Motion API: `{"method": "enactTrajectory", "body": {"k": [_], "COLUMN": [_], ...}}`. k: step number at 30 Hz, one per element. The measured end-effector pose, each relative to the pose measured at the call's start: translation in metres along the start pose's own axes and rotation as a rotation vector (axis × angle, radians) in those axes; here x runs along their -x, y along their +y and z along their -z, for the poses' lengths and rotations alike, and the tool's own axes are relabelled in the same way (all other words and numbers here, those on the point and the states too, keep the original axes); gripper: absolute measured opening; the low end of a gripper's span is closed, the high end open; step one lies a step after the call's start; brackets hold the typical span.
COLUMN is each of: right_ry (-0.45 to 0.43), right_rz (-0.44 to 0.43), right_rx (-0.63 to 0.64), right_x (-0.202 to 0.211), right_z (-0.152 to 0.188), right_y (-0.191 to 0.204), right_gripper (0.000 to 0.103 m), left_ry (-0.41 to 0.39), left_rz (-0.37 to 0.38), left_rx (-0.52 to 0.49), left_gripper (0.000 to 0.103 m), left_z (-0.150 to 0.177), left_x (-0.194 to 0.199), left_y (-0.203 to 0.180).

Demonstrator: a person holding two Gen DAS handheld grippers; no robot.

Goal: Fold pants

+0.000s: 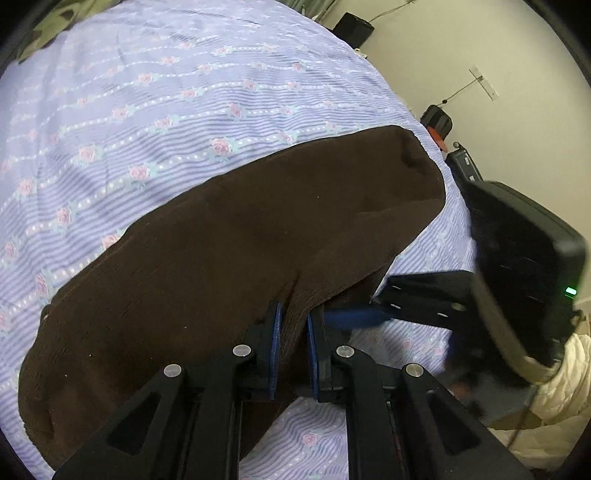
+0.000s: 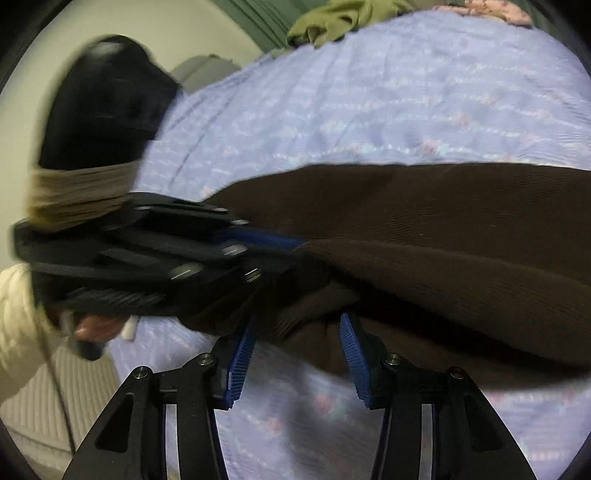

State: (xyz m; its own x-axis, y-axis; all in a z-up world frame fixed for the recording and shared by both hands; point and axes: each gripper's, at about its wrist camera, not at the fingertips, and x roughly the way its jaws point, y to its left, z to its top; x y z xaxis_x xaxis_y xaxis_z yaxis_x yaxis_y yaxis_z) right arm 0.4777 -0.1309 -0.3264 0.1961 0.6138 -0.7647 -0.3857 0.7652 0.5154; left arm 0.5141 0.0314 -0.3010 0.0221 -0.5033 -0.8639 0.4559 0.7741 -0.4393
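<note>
Lavender bedding carries a pair of dark brown pants, gripped at one edge.

Soft, finely ribbed brown pants (image 1: 229, 236) lie as a long rounded mass across the bed (image 1: 155, 96), whose cover is a crinkled lavender sheet with rows of small pink roses and white dots. The left gripper (image 1: 293, 325) has its blue-padded jaws nipped narrow on a raised fold of the pants. The right gripper (image 2: 297, 339) has its jaws half apart with bunched brown cloth between the ribbed blue pads; whether they press on it I cannot tell. A cream quilted sleeve (image 2: 18, 317) shows at the side. An olive green garment (image 2: 343, 18) lies at the far edge of the bed, before pale walls.
</note>
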Motion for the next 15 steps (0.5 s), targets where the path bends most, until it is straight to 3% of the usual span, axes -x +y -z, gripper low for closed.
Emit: {"method": "enactTrajectory", "body": {"k": [2,4,6,7,9,11,13,15], "right_ry": [0.032,0.07,0.066,0.077,0.086,0.082,0.067,0.059], "right_rz": [-0.024,-0.071,-0.081,-0.084,-0.054,-0.019,0.004,0.057], "right_rx": [-0.012,-0.07,-0.098,-0.112,-0.123,-0.14,-0.205,-0.223], "right_x": [-0.014,-0.024,-0.021,-0.019,-0.013,-0.01,-0.012,-0.013], "right_z": [-0.005,-0.001,0.013,0.023,0.049,0.067,0.072,0.069], "right_y": [-0.006,-0.014,-0.015,-0.015,-0.012,-0.011,-0.013,-0.006], "right_gripper": [0.05,0.048,0.027,0.023,0.02,0.019,0.019,0.019], "left_ry": [0.015,0.025,-0.018,-0.046,-0.114,-0.157,-0.144,-0.093], "left_rz": [0.003,-0.006,-0.032,-0.056,-0.118,-0.225,-0.368,-0.415], "left_rx": [0.016,0.031,0.025,0.023,0.035,0.061,0.057,0.044], "left_gripper": [0.019,0.036,0.05,0.056,0.059,0.062,0.063,0.063], "left_z": [0.002,0.006,0.014,0.017,0.026,0.034,0.042,0.049], "left_x": [0.0,0.003,0.019,0.028,0.052,0.071,0.077,0.073], "left_y": [0.002,0.002,0.002,0.004,0.015,0.035,0.052,0.066]}}
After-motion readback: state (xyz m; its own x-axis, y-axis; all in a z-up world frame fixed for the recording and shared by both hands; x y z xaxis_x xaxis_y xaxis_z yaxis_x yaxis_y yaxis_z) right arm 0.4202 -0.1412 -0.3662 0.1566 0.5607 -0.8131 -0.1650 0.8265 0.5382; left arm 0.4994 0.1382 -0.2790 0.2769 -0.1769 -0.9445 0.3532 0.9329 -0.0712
